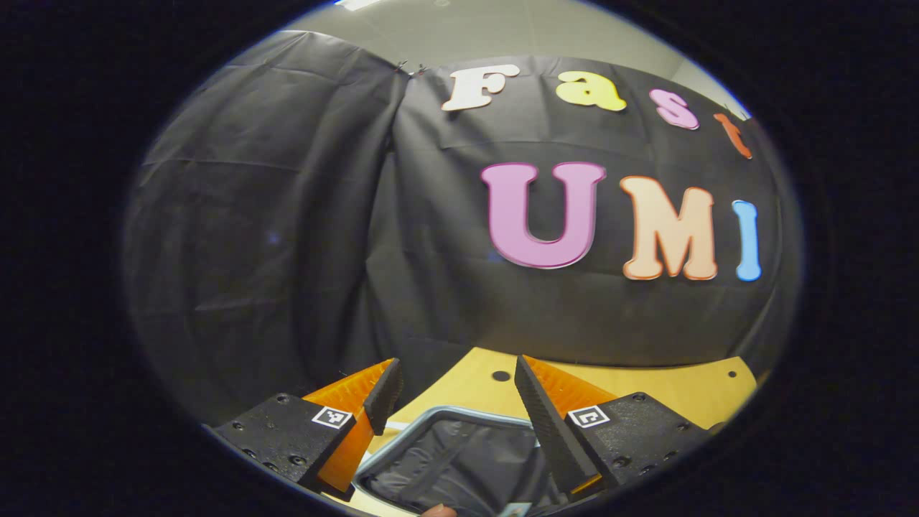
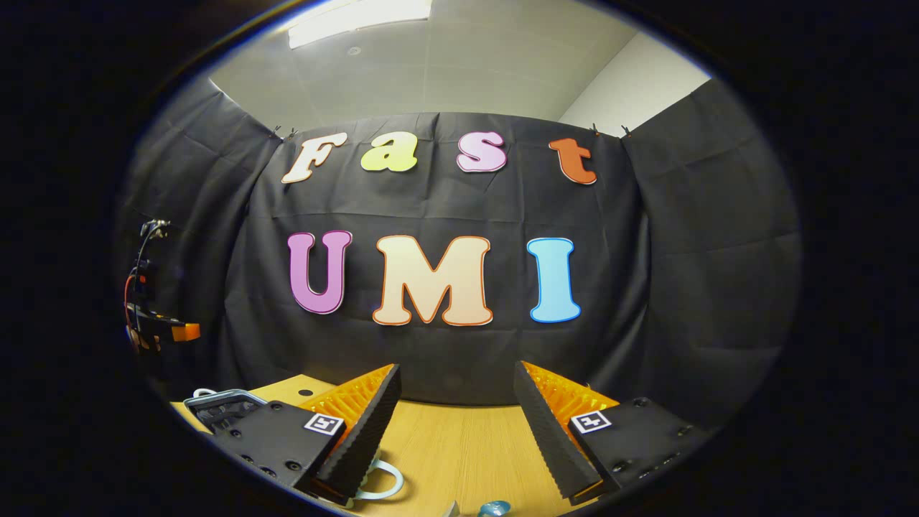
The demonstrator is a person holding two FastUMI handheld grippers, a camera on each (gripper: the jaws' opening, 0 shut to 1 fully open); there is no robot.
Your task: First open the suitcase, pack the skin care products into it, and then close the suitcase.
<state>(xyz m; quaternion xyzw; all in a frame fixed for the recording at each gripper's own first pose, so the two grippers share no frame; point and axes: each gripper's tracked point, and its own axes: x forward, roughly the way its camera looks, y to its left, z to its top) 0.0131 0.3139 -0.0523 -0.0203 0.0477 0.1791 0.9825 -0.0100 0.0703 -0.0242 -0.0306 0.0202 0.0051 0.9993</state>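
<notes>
Dark fabric lining shows inside the grey-rimmed open suitcase (image 1: pixel 452 459) on the wooden counter (image 1: pixel 668 391), under the left tool (image 1: pixel 456 391). Both tools, left and right (image 2: pixel 456 395), stand apart, holding nothing. We judge opening done; packing and closing remain.

The left gripper (image 1: pixel 457 380) is held level, pointing forward along its own two fingers (image 1: pixel 546 424), and the jaws stand wide apart with nothing between them. At the bottom edge of the left gripper view a small rounded tip (image 1: pixel 438 510) pokes in — perhaps a fingertip, though too little of it shows to be sure. The right gripper (image 2: pixel 457 388) is posed much the same — level, its two fingers (image 2: pixel 362 431) spread wide, nothing pinched. Far off at the left edge of the right gripper view the left gripper is small and dim, raised high.
</notes>
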